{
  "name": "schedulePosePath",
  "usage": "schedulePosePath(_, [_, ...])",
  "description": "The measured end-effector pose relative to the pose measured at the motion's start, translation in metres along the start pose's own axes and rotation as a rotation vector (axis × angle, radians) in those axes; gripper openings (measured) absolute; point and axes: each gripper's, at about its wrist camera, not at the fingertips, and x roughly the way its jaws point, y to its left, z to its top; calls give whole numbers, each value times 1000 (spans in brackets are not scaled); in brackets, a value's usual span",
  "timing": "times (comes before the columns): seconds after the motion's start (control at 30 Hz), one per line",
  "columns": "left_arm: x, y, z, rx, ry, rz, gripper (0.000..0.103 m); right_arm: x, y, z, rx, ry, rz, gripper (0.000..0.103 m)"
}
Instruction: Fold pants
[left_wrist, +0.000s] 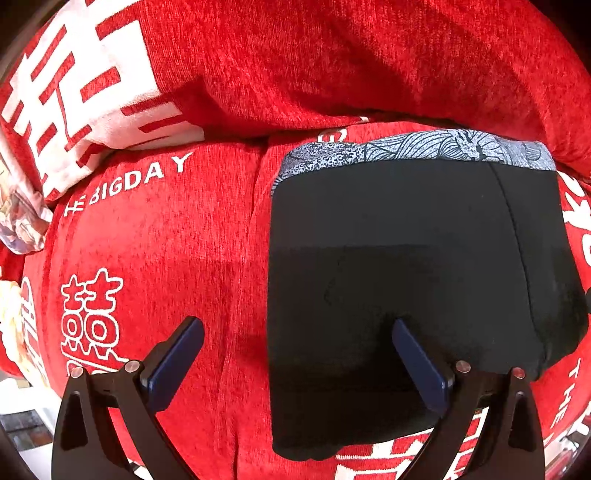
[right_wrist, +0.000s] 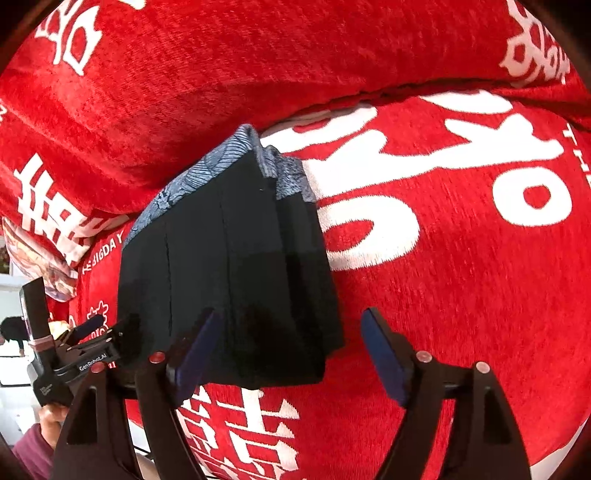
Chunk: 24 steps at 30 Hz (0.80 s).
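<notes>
Black pants (left_wrist: 406, 266), folded, patterned grey waistband (left_wrist: 413, 149) at far edge, lying on red sofa cover (left_wrist: 166, 240); left gripper (left_wrist: 295, 354) and right gripper (right_wrist: 291, 343) jaws released, empty.

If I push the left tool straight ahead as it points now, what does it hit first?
Most likely the red sofa cover, just beside the left edge of the folded black pants. The left tool is open, and its right-hand finger overlaps the pants; depth is unclear.

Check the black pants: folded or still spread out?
Folded. The black pants lie as a compact rectangle on the red cover, patterned waistband at the far edge, layered edges visible.
</notes>
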Motion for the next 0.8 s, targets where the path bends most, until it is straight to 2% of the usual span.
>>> schedulePosePath(0.17, [2, 1, -1, -9, 9, -8, 102, 6, -8, 0, 40, 58, 20, 82])
schedulePosePath(0.4, [4, 4, 0, -19, 29, -32, 102, 7, -13, -1, 59, 75, 15, 82])
schedulePosePath(0.8, [12, 21, 0, -93, 77, -146, 102, 12, -15, -5, 69, 93, 10, 82])
